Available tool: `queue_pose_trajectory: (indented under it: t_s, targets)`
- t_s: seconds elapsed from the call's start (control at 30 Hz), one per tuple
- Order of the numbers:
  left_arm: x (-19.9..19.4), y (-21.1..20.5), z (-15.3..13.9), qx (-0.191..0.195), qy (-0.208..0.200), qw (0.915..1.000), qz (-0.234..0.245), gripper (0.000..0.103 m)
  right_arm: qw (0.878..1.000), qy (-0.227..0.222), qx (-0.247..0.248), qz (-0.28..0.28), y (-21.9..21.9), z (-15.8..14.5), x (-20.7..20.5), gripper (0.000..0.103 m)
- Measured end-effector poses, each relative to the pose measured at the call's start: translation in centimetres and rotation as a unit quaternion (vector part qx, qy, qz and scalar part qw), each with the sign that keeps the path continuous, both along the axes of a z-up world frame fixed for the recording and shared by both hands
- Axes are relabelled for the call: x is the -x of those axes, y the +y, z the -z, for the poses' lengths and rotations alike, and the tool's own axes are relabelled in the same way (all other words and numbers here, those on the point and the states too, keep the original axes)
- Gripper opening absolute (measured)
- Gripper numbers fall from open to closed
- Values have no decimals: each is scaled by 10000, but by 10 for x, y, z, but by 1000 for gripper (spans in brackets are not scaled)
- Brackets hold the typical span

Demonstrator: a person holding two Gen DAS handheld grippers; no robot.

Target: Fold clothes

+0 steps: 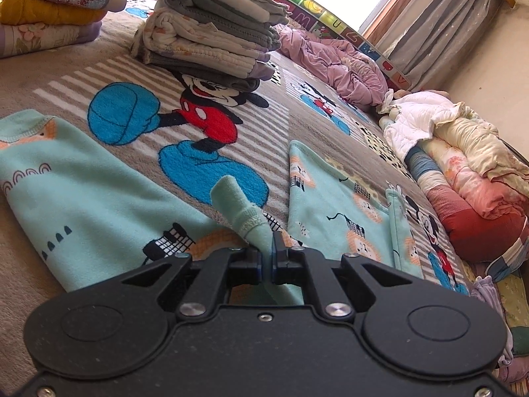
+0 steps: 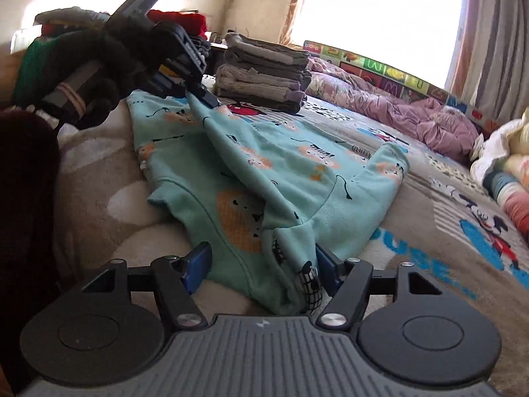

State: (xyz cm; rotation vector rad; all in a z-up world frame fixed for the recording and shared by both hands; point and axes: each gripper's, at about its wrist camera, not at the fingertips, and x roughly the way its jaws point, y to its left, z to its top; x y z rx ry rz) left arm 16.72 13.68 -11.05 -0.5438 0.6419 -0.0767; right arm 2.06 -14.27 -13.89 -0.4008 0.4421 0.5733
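Note:
A mint-green child's garment with orange lion prints lies spread on the Mickey Mouse blanket. My left gripper is shut on a pinched fold of this garment. It also shows in the right wrist view, lifting the far edge. My right gripper is open, and its blue pads stand on either side of the garment's near hem. Parts of the garment lie flat on both sides of the left gripper.
A stack of folded grey and cream clothes stands on the blanket behind the garment. Another folded pile is at the far left. A crumpled lilac quilt and rolled bedding lie to the right.

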Motion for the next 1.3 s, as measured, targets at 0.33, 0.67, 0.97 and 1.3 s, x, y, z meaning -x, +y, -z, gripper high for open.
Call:
queue_pose_trajectory:
  t_s: [0.33, 0.67, 0.97, 1.3]
  targets:
    - [26, 11, -25, -710, -170, 9917, -1062, 43, 9982, -125, -125, -566, 0, -26, -3, 73]
    - [-41, -139, -68, -733, -600, 9875, 1257, 39, 9926, 463, -870, -705, -8, -8, -14, 86]
    - [-187, -199, -17, -538, 475, 9837, 1651, 34, 9872, 584, -1249, -796, -20, -5, -16, 87]
    - [-220, -215, 18, -937, 752, 9819, 1462, 11, 9813, 783, -1520, -888, -26, 1, -19, 90]
